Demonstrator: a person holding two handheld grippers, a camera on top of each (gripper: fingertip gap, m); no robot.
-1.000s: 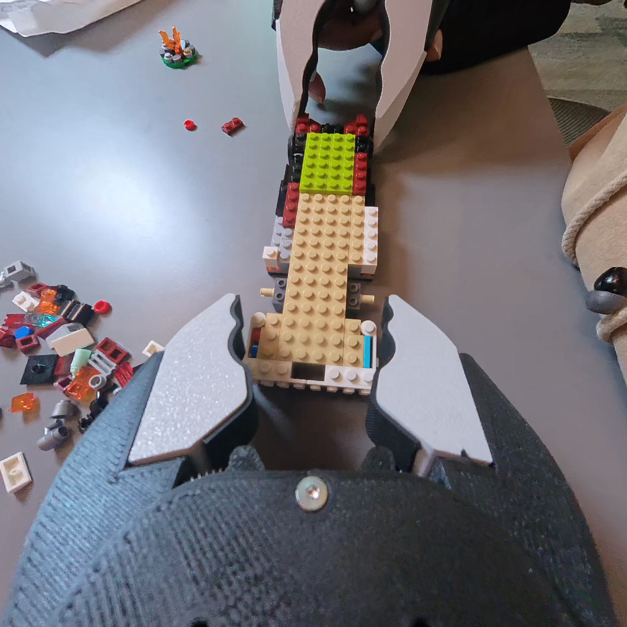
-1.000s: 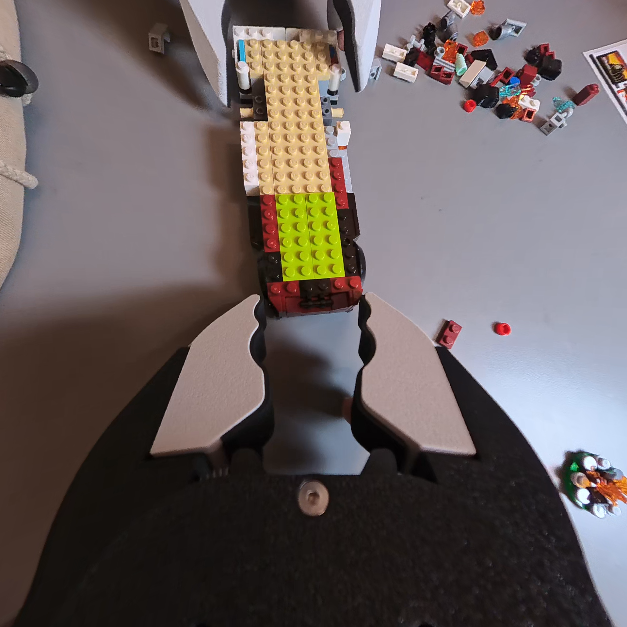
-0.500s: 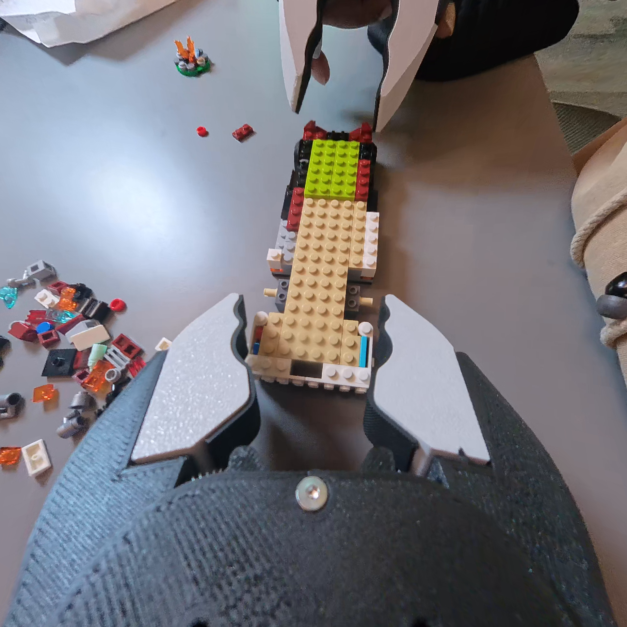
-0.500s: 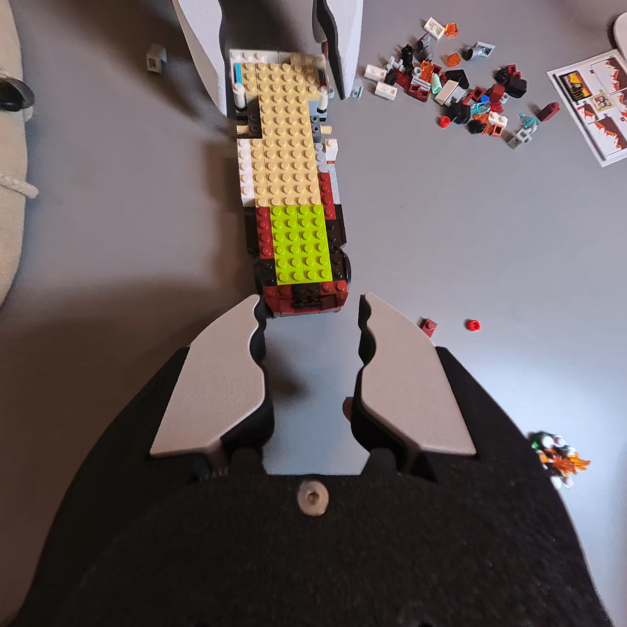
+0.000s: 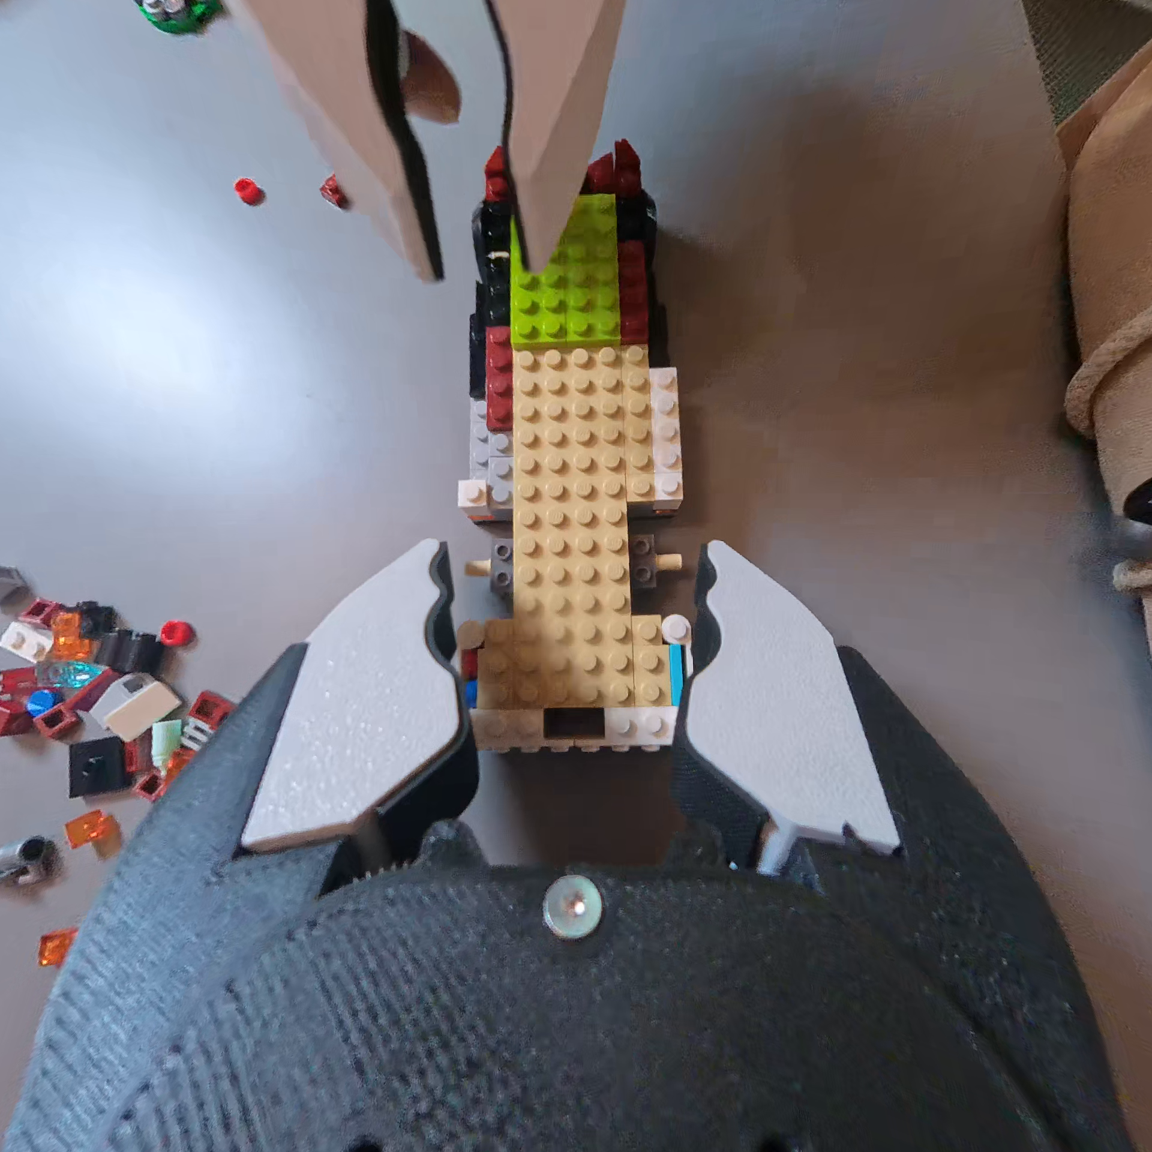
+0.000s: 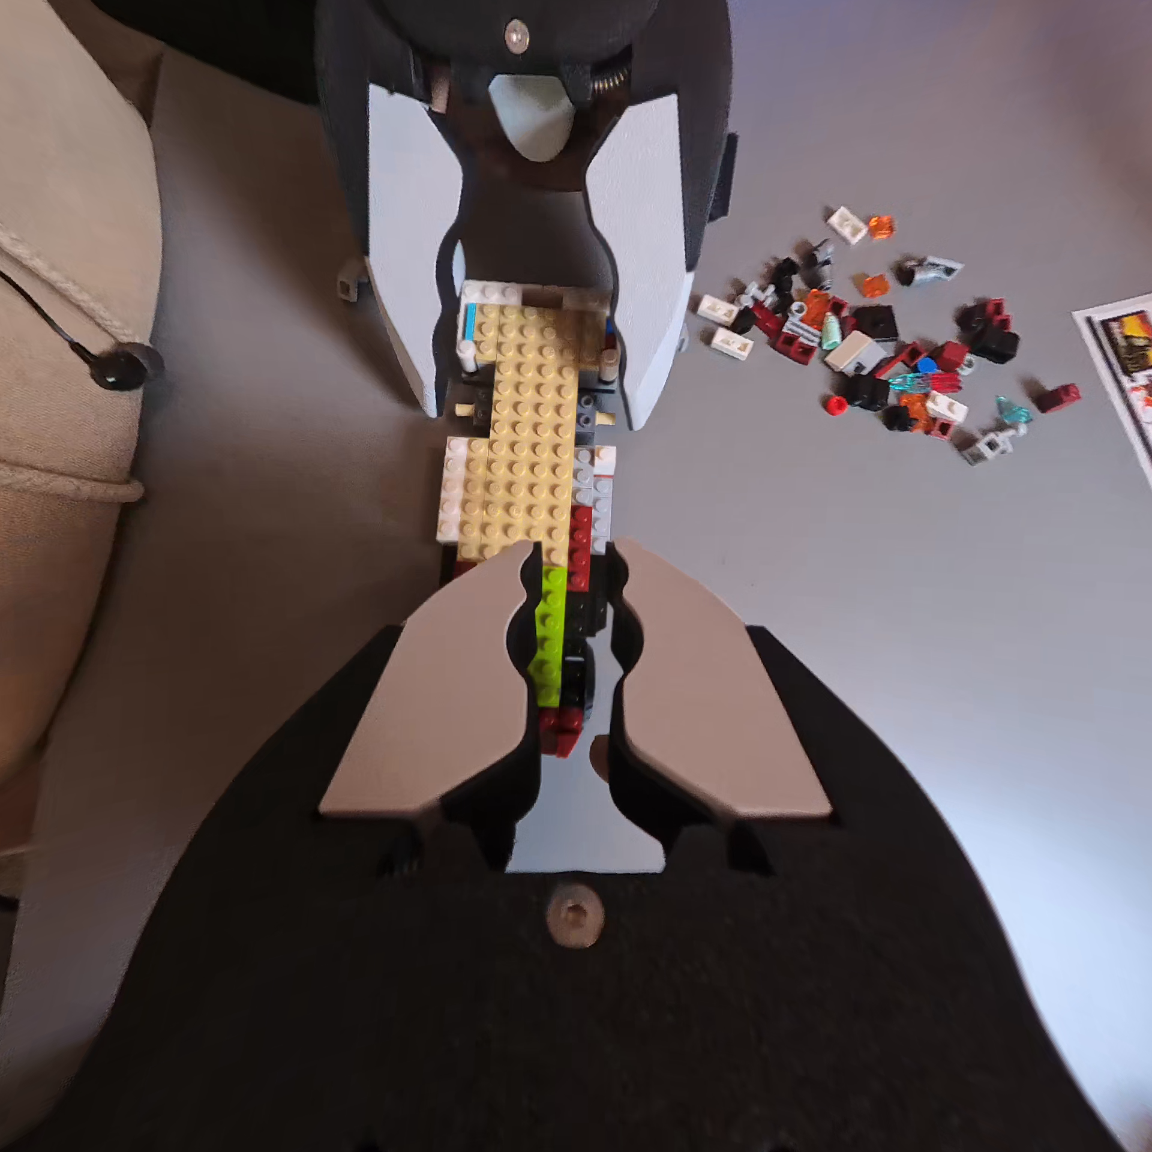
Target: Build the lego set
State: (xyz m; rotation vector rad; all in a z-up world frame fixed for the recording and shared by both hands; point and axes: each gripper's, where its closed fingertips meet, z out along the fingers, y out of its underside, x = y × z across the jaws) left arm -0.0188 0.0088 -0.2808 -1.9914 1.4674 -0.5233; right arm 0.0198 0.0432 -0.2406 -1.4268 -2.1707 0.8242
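Long tan, lime and dark-red toy-brick vehicle (image 5: 576,499) lies lengthwise on the grey table (image 5: 841,374). Left tool (image 5: 573,623) is clamped on its white-and-tan end, fingers (image 5: 386,686) against both sides. Right tool (image 6: 573,598) hovers above its lime end, jaws narrowly apart, gripping nothing. Bare table flanks the vehicle; loose small bricks (image 6: 873,349) lie well aside.

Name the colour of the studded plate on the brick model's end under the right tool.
Lime green plate, clearest in the left wrist view; the right tool partly covers it.
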